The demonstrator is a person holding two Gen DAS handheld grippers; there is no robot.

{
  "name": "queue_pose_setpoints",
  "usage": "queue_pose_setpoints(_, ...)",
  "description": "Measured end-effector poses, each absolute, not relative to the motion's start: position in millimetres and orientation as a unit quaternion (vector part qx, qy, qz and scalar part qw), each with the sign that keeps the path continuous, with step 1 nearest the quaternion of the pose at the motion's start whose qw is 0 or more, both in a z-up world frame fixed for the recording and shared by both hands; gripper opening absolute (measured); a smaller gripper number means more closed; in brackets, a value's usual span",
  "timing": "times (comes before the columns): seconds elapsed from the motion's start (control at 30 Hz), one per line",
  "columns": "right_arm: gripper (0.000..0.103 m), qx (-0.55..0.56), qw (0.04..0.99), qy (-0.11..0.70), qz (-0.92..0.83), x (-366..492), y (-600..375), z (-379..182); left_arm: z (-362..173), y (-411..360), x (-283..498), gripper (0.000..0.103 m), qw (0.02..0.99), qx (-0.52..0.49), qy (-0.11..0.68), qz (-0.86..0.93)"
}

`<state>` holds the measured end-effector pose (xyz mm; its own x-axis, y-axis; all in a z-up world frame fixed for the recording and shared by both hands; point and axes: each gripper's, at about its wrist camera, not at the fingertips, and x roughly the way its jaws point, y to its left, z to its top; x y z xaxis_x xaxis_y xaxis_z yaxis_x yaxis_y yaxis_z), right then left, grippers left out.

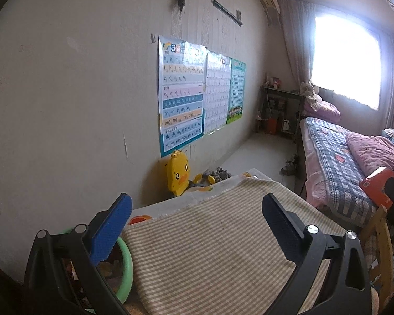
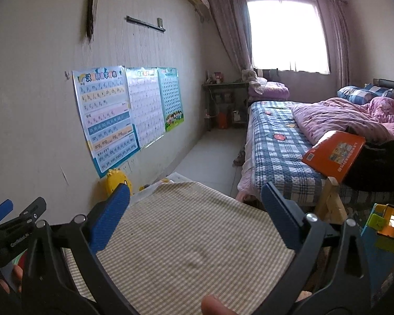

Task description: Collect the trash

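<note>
In the left wrist view, the left gripper (image 1: 197, 223) fills the bottom of the frame, its blue-padded jaws spread wide with nothing between them but the striped cloth (image 1: 210, 241) that covers the surface below. At the lower left, half hidden behind the left finger, sits a green-rimmed bin (image 1: 126, 265) with scraps of trash inside — what the scraps are I cannot tell. A yellow duck toy (image 1: 178, 170) leans against the wall at centre, under a row of wall charts (image 1: 182, 97). The bed (image 1: 336, 162) runs along the right side, below a bright window (image 1: 346, 60) at the upper right. An orange book (image 1: 375, 186) shows at the right edge.

In the right wrist view, the right gripper (image 2: 195, 215) sits low in the frame, its jaws also wide apart and empty, above the same striped cloth. The left gripper appears at the lower left edge. The orange book rests at the right of the frame, tilted at the near edge of the bed. A fingertip (image 2: 218, 304) pokes in at the bottom centre. The bin is not visible here — the charts hang at the left and the window glows at the top.
</note>
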<state>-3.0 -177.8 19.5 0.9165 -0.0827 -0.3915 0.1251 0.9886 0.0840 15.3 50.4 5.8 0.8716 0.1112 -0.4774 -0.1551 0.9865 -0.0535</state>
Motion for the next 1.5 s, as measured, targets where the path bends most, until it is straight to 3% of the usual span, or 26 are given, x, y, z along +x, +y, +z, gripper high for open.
queue_pose_setpoints(1.5, 0.098, 0.042, 0.968, 0.241, -0.053, 7, -171, 7, -8, 58, 23, 0.095, 0.956, -0.044, 0.280, 0.077)
